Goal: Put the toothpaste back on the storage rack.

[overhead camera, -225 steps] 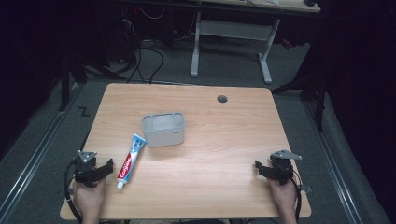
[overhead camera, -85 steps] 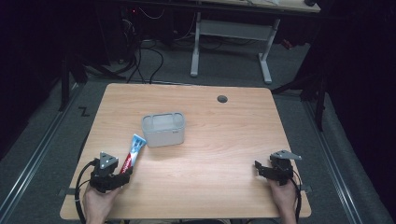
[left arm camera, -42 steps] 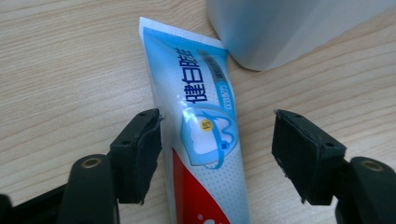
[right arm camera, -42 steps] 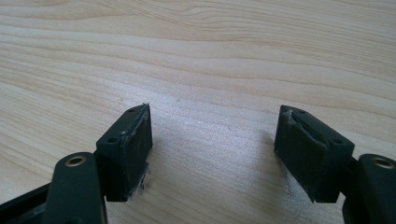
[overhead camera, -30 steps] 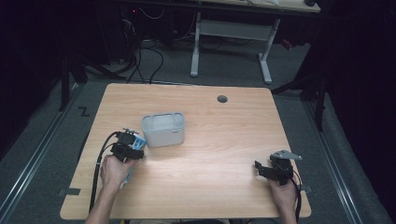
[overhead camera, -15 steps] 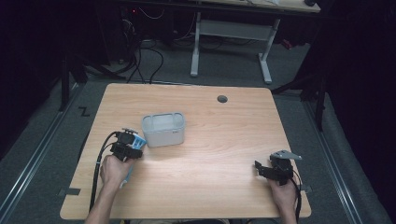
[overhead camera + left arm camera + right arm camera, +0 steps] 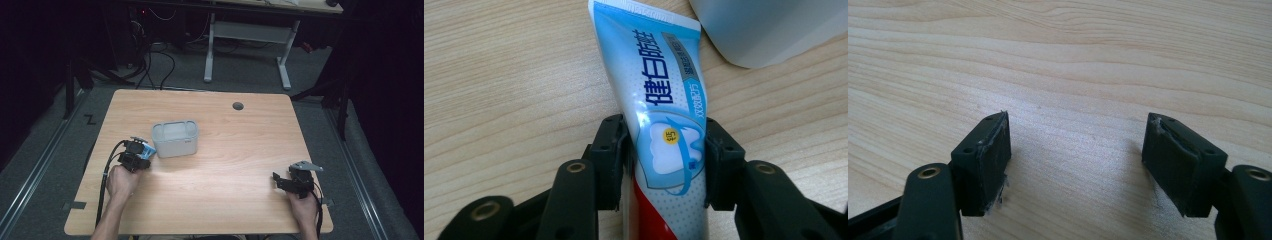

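Left gripper view: left gripper (image 7: 663,165), jaws just closing, pads pressing both sides of toothpaste tube (image 7: 659,95) flat on table (image 7: 225,200), gripped mid-body for a balanced lift; grey bin (image 7: 175,138) at its 1 o'clock. Right gripper (image 7: 1075,165): jaws apart, nothing between, parked idle

The grey container (image 7: 175,138) blocks the way just beyond the toothpaste tube (image 7: 659,100); bare table (image 7: 240,160) lies rightward.
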A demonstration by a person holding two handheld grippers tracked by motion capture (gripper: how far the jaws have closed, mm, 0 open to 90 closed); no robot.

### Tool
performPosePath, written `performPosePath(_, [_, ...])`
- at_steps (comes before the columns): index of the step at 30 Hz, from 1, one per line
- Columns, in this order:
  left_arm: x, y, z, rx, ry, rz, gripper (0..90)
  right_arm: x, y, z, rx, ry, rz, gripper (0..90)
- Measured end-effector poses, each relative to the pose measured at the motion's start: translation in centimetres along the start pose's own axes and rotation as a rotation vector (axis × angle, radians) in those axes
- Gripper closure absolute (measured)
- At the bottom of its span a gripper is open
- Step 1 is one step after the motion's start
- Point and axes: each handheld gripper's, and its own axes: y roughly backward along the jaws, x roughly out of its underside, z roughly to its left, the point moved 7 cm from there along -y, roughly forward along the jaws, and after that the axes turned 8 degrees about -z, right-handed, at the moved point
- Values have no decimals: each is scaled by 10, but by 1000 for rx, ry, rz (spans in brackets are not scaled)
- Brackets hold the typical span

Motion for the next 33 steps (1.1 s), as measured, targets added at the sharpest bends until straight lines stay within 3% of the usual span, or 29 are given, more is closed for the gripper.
performPosePath(10, [-1,3,9,22,30,-3,691,0,0,0,0,0,0,276])
performPosePath(23, [-1,4,11,41,34,8,707,0,0,0,1,-2,1,278])
performPosePath(33, [-6,22,13,64,63,-63,708,0,0,0,-2,-1,1,276])
